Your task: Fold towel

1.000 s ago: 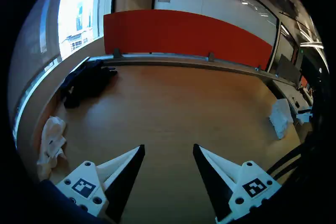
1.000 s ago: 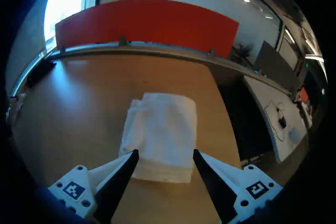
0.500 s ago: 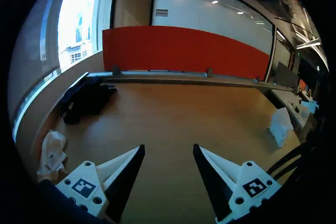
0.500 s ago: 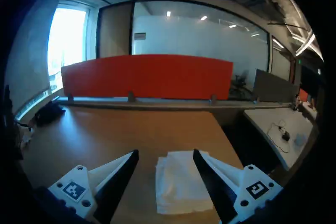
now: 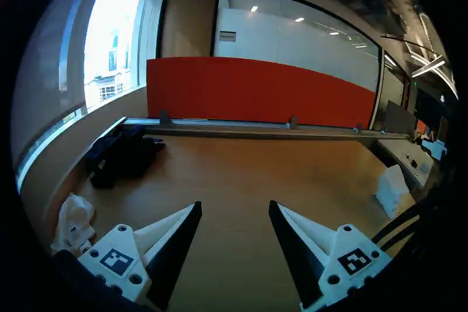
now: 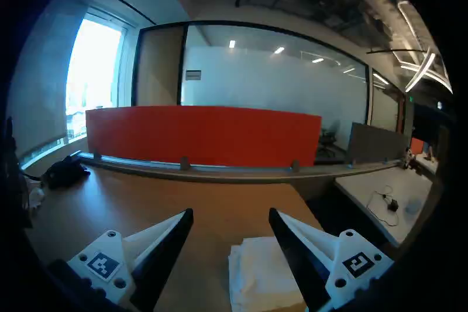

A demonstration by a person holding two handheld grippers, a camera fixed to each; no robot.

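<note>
My left claw [image 5: 234, 203]: released, empty. My right claw [image 6: 230, 211]: released; folded towel [image 6: 260, 271] on bench [image 6: 117, 206], 6 o'clock.

In the left gripper view, the light-brown wooden table [image 5: 245, 171] carries a folded white towel [image 5: 391, 190] at four o'clock, a black fabric heap [image 5: 120, 154] at ten and a crumpled white cloth [image 5: 73, 230] at eight.
</note>
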